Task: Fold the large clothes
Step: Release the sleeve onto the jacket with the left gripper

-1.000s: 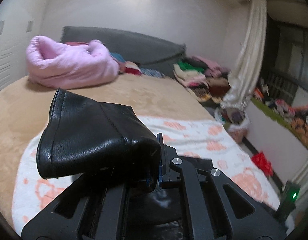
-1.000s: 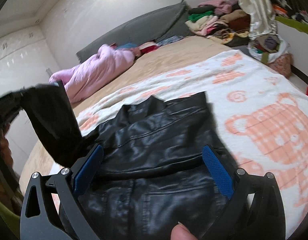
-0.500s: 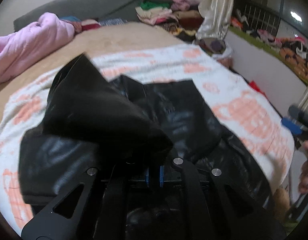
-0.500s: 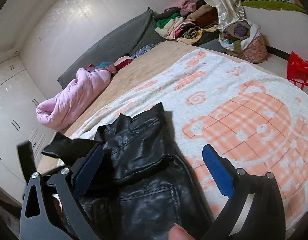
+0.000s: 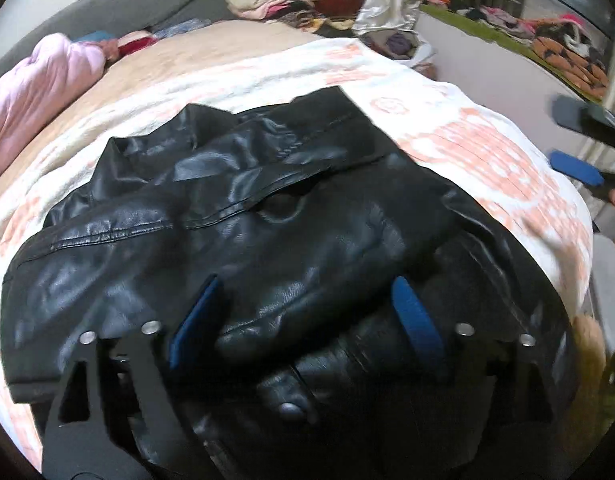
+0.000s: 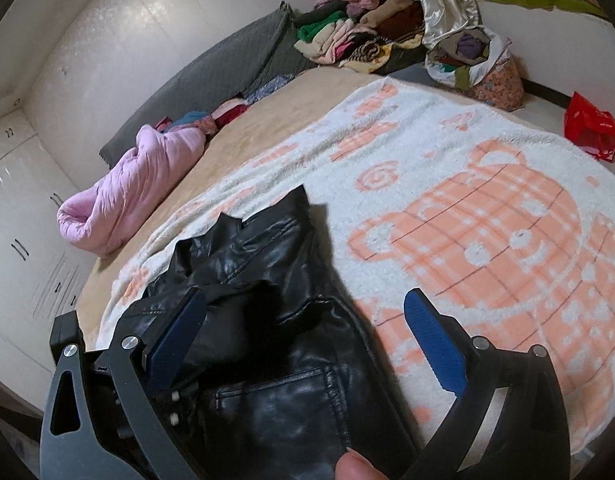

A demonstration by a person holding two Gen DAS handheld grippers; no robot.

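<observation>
A: Blue pads line your left gripper (image 5: 303,312), and its jaws are opening over the black leather jacket (image 5: 235,216); a glossy, creased sleeve lies between them, but the pads press on nothing.

B: And your right gripper (image 6: 303,336)?

A: Spread wide and empty, hovering above the jacket's right edge. Its own view shows a stitched pocket (image 6: 275,412) and a fingertip (image 6: 357,466) at the bottom rim.

B: What does the left view give you that the right cannot?

A: The whole jacket, lying crumpled on the fluffy white blanket (image 5: 487,148) with orange checks, plus your right gripper at the far right edge. The right view alone shows the blanket's bear figure (image 6: 495,240), a red bag (image 6: 591,130) on the floor and the white cupboards (image 6: 19,216). Both show the puffy pink quilt (image 6: 127,196).
</observation>
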